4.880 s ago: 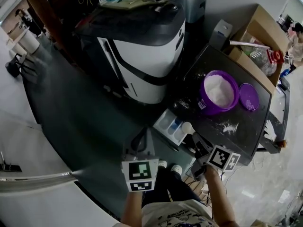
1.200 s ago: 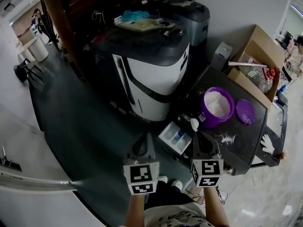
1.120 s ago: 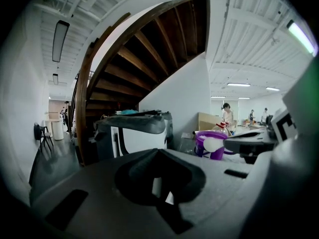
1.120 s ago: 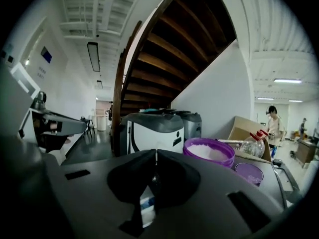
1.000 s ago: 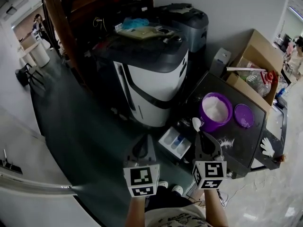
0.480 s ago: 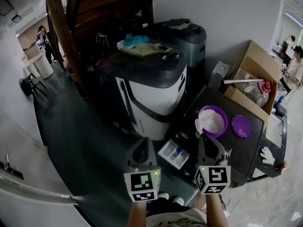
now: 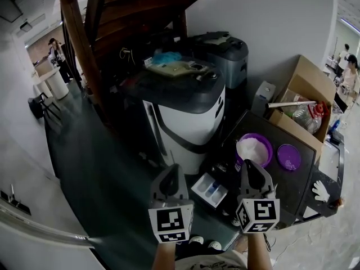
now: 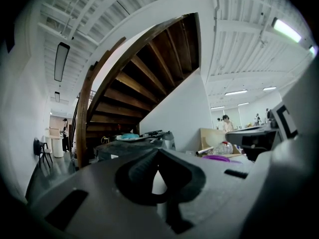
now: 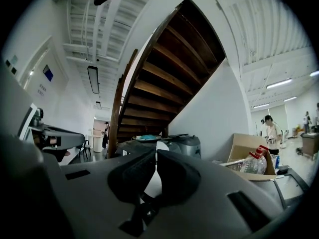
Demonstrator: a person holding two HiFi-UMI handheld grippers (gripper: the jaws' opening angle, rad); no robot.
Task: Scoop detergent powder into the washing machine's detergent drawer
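Note:
A purple tub (image 7: 254, 149) full of white detergent powder stands on a black table (image 7: 293, 187), its purple lid (image 7: 288, 157) beside it. The detergent drawer (image 7: 209, 189) sticks out open from the white and black washing machine (image 7: 183, 117), to the tub's lower left. My right gripper (image 7: 250, 163) (image 9: 156, 153) is shut on a white scoop (image 9: 153, 180), its tip at the tub's near rim. The scoop's bowl is lost against the powder in the head view. My left gripper (image 7: 171, 169) (image 8: 158, 153) is shut and holds nothing, just left of the drawer.
A cardboard box (image 7: 306, 89) with a plastic bottle sits behind the table. A grey appliance (image 7: 225, 52) stands behind the washer, under a wooden staircase (image 7: 84, 44). A white glove (image 7: 320, 191) lies at the table's right edge. People stand far off.
My right gripper carried the scoop from over the drawer up and right to the tub. The head view has lifted, so everything sits lower in it. The left gripper stayed shut.

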